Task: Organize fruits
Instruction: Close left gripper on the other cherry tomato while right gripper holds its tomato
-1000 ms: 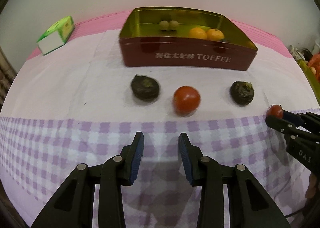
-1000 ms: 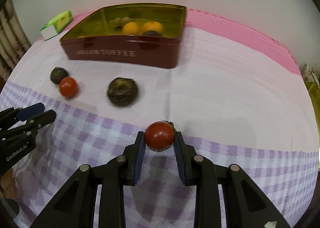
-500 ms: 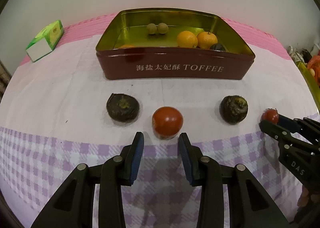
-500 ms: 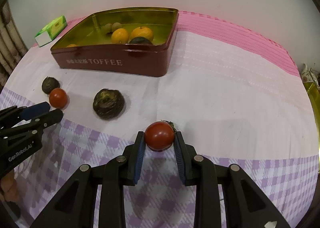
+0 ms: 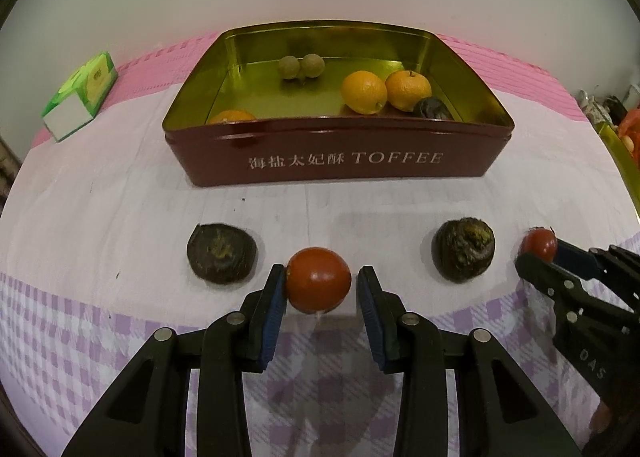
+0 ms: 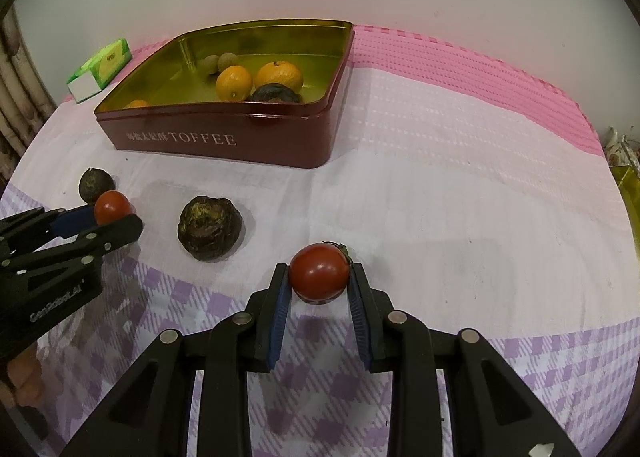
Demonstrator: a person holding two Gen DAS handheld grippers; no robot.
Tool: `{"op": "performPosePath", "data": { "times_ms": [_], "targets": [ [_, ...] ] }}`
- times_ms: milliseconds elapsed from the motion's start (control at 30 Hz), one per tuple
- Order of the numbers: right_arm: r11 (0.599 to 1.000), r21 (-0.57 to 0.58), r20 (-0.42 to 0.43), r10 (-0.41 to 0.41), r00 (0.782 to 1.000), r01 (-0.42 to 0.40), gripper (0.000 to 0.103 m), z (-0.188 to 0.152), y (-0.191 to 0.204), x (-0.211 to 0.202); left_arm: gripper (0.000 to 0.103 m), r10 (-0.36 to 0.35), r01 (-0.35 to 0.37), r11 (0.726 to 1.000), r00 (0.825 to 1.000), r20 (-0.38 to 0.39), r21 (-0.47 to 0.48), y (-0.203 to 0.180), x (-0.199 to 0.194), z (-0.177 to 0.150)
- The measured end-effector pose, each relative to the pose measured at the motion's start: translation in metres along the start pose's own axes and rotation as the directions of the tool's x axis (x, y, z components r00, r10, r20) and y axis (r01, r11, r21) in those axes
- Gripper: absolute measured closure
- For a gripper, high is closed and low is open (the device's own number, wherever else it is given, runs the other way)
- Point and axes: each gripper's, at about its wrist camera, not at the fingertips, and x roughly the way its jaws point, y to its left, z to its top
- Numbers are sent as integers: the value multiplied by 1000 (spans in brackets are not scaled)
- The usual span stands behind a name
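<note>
A red tomato [image 5: 319,279] lies on the cloth between the fingers of my left gripper [image 5: 322,289], which is open around it; the left pad touches it, the right pad stands apart. My right gripper [image 6: 319,284] is shut on a second tomato [image 6: 319,276] and holds it; it also shows in the left wrist view [image 5: 539,244]. Two dark wrinkled fruits [image 5: 222,253] [image 5: 465,248] lie either side of the left tomato. The maroon TOFFEE tin [image 5: 340,159] behind holds oranges [image 5: 364,92], two small greenish fruits [image 5: 300,65] and a dark fruit [image 5: 431,109].
A green and white box [image 5: 80,95] lies at the far left on the pink cloth. A white wall stands behind the table. Clutter and a yellow-edged thing [image 5: 620,153] sit at the far right.
My left gripper has moved forward until the tomato on the cloth sits between its fingers. My right gripper keeps its tomato and has shifted a little towards the tin.
</note>
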Motion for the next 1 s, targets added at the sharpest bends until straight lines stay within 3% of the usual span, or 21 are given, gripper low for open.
{"op": "performPosePath", "data": {
  "times_ms": [333, 1000],
  "targets": [
    [1000, 3, 7, 5, 1000, -5, 76, 0, -2, 2, 71, 3, -3, 999, 1000, 6, 36, -1, 0, 1],
    [1000, -2, 8, -13, 1000, 13, 76, 1, -1, 2, 71, -12, 10, 996, 1000, 25, 88, -2, -15, -26]
  ]
}}
